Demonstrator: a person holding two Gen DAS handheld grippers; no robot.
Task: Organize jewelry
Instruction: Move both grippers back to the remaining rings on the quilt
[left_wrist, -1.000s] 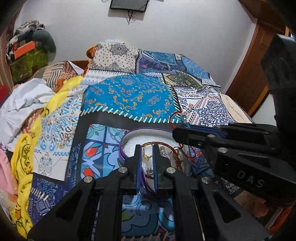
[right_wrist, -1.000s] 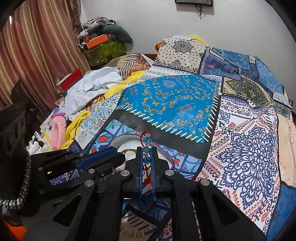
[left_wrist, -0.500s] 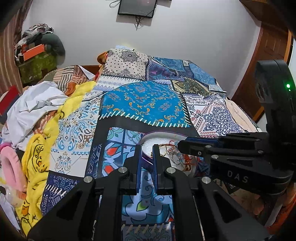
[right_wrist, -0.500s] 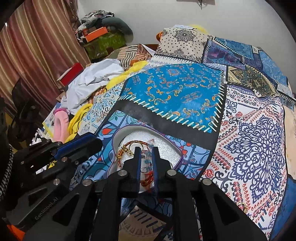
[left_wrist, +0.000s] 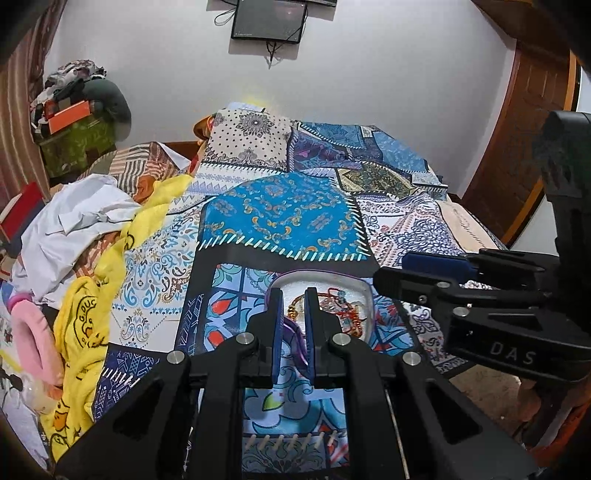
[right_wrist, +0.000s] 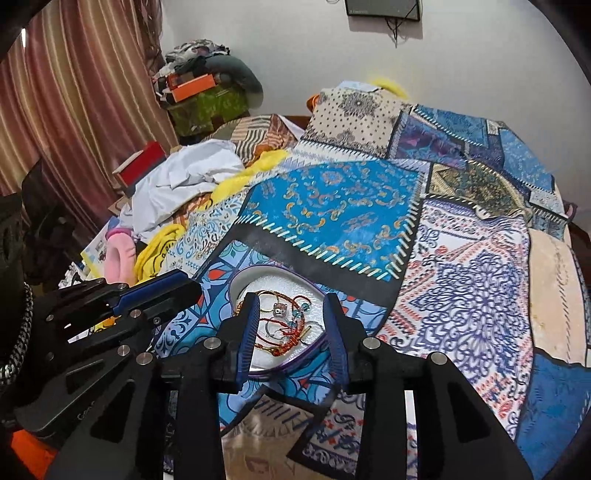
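A white tray with a purple rim lies on the patchwork bedspread. In it lie red thread bracelets with blue beads, gold chains and a silver ring with a stone. My right gripper is open and empty, its jaws apart just above the tray. My left gripper hovers at the tray's near left edge with its jaws close together and nothing between them. The bracelets show to the right of the left fingers.
Crumpled white cloth, a yellow garment and a pink item pile along the bed's left side. A screen hangs on the far wall. A wooden door stands at the right.
My right gripper lowered the red bracelet into the tray, opened and let it go. Both grippers then drew back from the tray. My left gripper stayed nearly closed.
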